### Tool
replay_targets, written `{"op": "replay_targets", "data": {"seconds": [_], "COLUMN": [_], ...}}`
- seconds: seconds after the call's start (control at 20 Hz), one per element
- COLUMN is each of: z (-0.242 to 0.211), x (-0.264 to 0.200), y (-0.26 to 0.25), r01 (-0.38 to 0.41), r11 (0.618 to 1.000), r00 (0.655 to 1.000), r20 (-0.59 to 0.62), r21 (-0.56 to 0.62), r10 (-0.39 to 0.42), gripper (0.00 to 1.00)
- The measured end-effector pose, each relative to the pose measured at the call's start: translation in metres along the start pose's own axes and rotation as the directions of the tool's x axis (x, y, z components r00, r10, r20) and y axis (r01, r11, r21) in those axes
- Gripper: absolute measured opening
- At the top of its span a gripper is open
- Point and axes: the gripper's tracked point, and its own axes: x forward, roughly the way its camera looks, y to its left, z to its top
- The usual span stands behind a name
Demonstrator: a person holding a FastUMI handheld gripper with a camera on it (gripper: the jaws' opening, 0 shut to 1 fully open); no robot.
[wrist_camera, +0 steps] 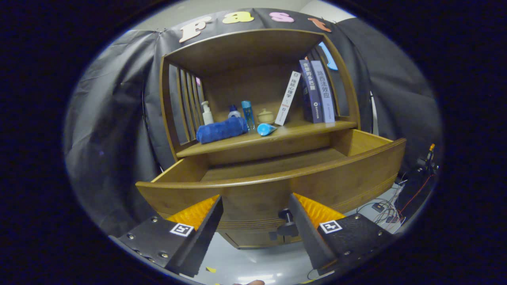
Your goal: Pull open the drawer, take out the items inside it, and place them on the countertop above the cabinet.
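A wooden cabinet stands ahead with its drawer [277,186] pulled out toward me. The drawer's floor shows bare wood; its near part is hidden behind the front panel. On the countertop [301,130] above lie a rolled blue towel [221,130], a white pump bottle [206,113], a small blue-capped bottle [233,112], a tall blue bottle [248,114], a blue tube [266,129] on its side and a small cream lidded jar [265,116]. My gripper [255,208] is open in front of the drawer front, holding nothing. The dark drawer knob [286,217] sits just beside the right finger [307,225].
Three books [313,93] lean at the right of the countertop, one white one tilted. Slatted side walls and a top board enclose the shelf space. Cables and small devices [382,209] lie on the pale floor to the right of the cabinet.
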Motion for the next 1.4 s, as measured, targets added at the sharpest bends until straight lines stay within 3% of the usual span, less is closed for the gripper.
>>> {"op": "replay_targets", "data": {"seconds": [0.2, 0.45, 0.95, 1.4], "z": [0.004, 0.015, 0.043, 0.054], "x": [0.006, 0.017, 0.117, 0.152], "y": [-0.004, -0.005, -0.001, -0.001], "r01": [-0.002, 0.009, 0.01, -0.012], "r11": [1.0, 1.0, 1.0, 0.999], "r00": [1.0, 1.0, 0.999, 0.999], "r20": [0.032, 0.021, -0.031, -0.032], "r21": [0.024, -0.028, -0.008, 0.039], "r10": [0.001, -0.008, -0.01, 0.013], "gripper": [0.98, 0.99, 0.99, 0.99]}}
